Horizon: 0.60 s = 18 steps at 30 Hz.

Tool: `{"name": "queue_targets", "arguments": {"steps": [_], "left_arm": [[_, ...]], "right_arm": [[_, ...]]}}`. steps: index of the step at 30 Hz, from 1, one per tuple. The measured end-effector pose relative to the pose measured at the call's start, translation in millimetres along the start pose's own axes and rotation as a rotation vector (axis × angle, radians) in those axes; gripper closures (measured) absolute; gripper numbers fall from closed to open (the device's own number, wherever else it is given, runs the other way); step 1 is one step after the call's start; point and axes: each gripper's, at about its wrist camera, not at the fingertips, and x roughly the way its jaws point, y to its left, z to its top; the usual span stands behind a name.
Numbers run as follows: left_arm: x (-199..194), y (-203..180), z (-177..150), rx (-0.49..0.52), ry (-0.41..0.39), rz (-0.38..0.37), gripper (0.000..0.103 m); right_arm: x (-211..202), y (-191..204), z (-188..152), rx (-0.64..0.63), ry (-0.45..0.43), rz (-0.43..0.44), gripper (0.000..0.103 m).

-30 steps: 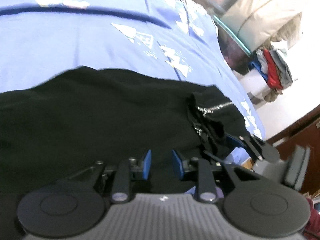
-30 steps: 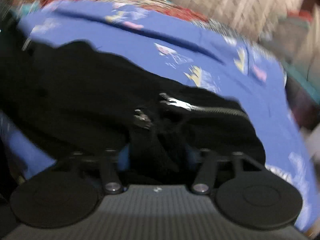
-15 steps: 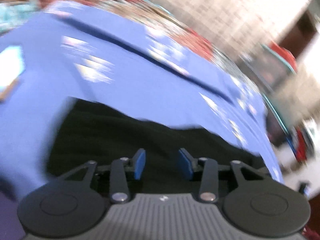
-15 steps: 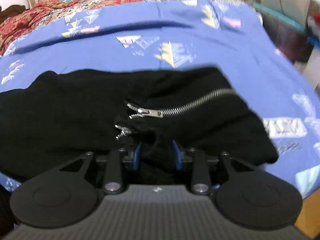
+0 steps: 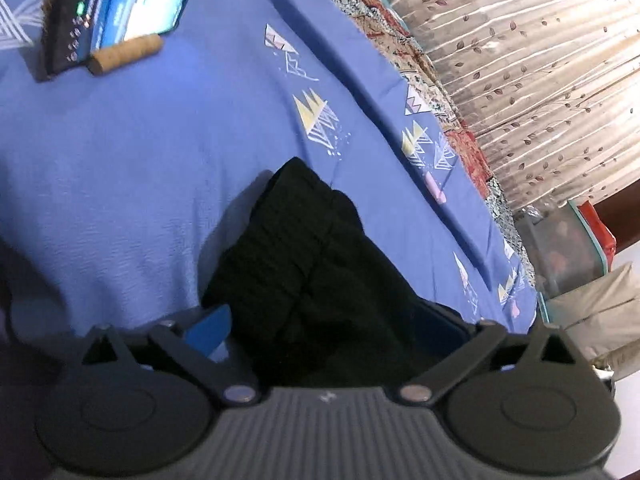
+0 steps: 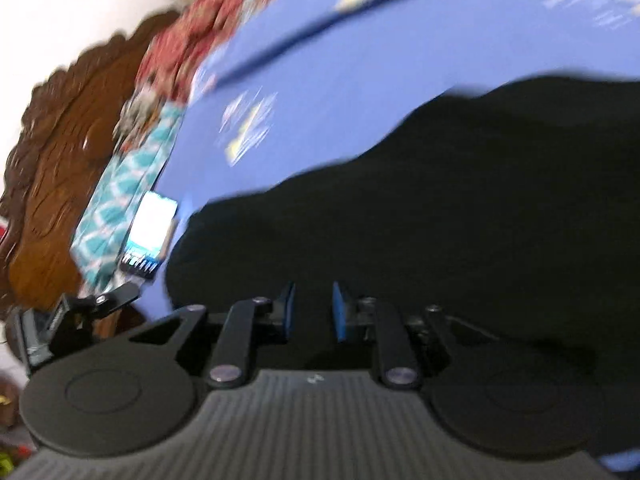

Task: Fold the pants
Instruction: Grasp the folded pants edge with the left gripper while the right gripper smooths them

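Note:
Black pants (image 5: 320,264) lie on a blue bedsheet (image 5: 140,160). In the left wrist view, my left gripper (image 5: 328,332) is open wide, with a bunched end of the pants lying between its blue fingers (image 5: 208,332). In the right wrist view, which is blurred, the pants (image 6: 440,200) fill the middle and right. My right gripper (image 6: 314,312) hovers over the cloth with its blue pads (image 6: 340,316) a narrow gap apart and nothing visibly pinched between them.
A lit phone (image 5: 116,16) leans on a cork roll (image 5: 124,54) at the far left of the bed; it also shows in the right wrist view (image 6: 150,232). A patterned curtain (image 5: 520,60) hangs behind. A carved wooden headboard (image 6: 60,160) stands at the left.
My left gripper has opened wide and swung to the pants' end. My right gripper has let go of the zipper part and turned left, towards the headboard.

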Motion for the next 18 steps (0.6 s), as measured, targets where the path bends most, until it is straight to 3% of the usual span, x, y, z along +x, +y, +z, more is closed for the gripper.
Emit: {"name": "queue_targets", "arguments": {"steps": [1, 2, 3, 4, 6, 7, 8, 12, 18], "left_arm": [[-0.9, 6.3, -1.1, -0.007, -0.001, 0.002, 0.005], [3.6, 7.0, 0.2, -0.007, -0.003, 0.008, 0.020], [5.9, 7.0, 0.2, 0.007, -0.009, 0.024, 0.049], [7.8, 7.6, -0.1, 0.023, -0.009, 0.043, 0.063], [7.4, 12.2, -2.3, 0.022, -0.007, 0.027, 0.073], [3.5, 11.7, -3.3, 0.028, -0.017, 0.026, 0.075], [0.7, 7.4, -5.6, 0.052, -0.028, 0.027, 0.076], [-2.1, -32.4, -18.1, 0.211, -0.057, -0.029, 0.077], [28.6, -104.6, -44.8, 0.479, -0.003, -0.077, 0.077]], "right_arm": [[13.4, 6.0, 8.7, 0.006, 0.028, 0.022, 0.081], [30.0, 15.1, 15.5, 0.016, 0.058, 0.039, 0.081], [47.6, 22.3, 18.0, 0.025, 0.086, 0.039, 0.081], [56.6, 24.9, 25.3, 0.032, 0.111, 0.027, 0.081], [88.1, 27.4, 23.4, 0.045, 0.161, -0.051, 0.093], [95.2, 24.6, 21.4, 0.072, 0.140, -0.050, 0.102], [99.5, 22.7, 20.0, 0.111, 0.129, -0.042, 0.103], [97.5, 22.1, 21.2, 0.146, 0.128, -0.026, 0.103], [82.4, 4.7, 21.8, 0.254, 0.104, 0.045, 0.099]]}}
